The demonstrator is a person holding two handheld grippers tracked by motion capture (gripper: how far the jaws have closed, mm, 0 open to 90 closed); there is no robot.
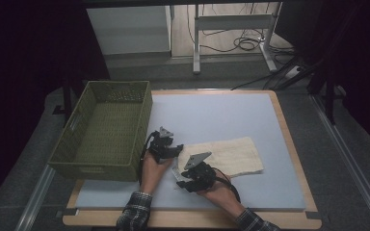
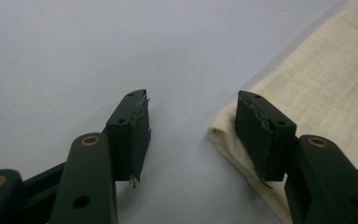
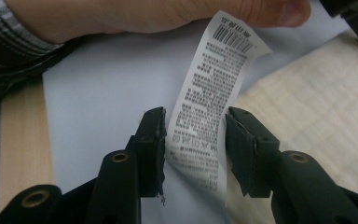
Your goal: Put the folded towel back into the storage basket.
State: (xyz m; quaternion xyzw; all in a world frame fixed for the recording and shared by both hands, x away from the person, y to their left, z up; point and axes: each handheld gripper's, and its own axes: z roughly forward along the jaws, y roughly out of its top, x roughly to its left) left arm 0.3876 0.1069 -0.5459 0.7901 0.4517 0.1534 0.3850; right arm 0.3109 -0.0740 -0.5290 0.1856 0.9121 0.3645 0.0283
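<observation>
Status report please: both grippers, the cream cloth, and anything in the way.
Left gripper open at the cloth corner. Right gripper open, care label between its jaws. Basket off left, clear.

Table (image 1: 289,144): basket (image 1: 103,130), cream cloth (image 1: 231,156)

Cloth (image 1: 231,156): near-left corner hidden under the right gripper (image 1: 185,179) in the high view; cut off by the right and bottom edges in both gripper views, and part of its folded edge (image 2: 223,140) is covered by the left gripper's far pad. Label (image 3: 209,107) beside the cloth: print and barcode too small and blurred to read, lower end cut off at the bottom edge. Sleeve (image 3: 9,28) left of the label: cut off by the picture's edge.
</observation>
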